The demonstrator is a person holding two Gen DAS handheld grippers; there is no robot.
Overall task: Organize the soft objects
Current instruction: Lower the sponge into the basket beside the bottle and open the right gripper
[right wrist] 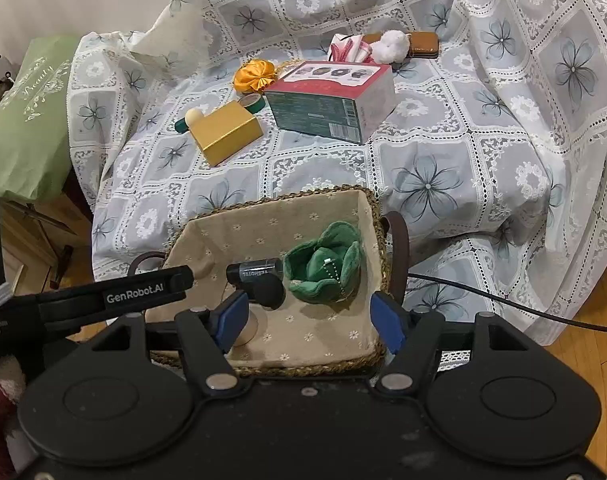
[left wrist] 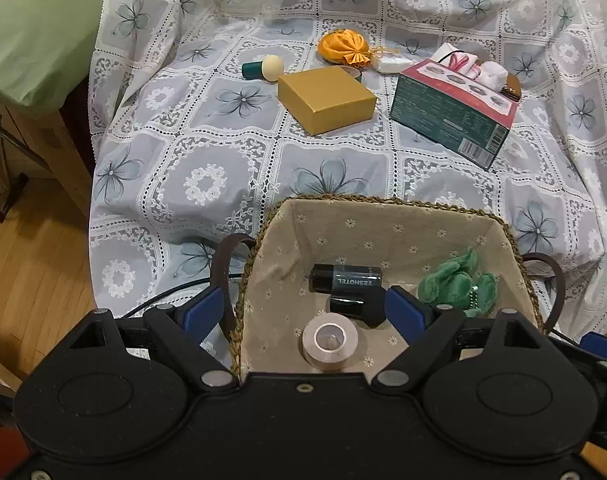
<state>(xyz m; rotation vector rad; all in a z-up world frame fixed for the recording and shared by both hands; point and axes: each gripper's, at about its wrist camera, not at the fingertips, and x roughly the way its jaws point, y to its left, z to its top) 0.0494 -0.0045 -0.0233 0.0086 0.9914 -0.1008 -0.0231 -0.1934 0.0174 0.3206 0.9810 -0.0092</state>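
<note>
Both grippers' jaws apart (empty)

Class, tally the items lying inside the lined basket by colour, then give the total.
Green: 1, plush toy
Black: 2, tubes and
Beige: 1, tape roll
Total: 4 in the basket

The green plush leaf-shaped toy (right wrist: 323, 268) with a small bead chain lies crumpled in the woven basket with floral fabric lining (right wrist: 263, 220), against its right wall. Beside it, near the basket's centre, lie two black cylindrical bottles (left wrist: 345, 278), stacked and on their sides, one lettered in white. A roll of pale tape (left wrist: 329, 338) lies flat near the basket's near edge. On the bedspread beyond, the orange satin fabric pouch (left wrist: 341, 46) sits near the far edge, and a white fluffy pompom (right wrist: 391, 46) rests behind the tissue box.
</note>
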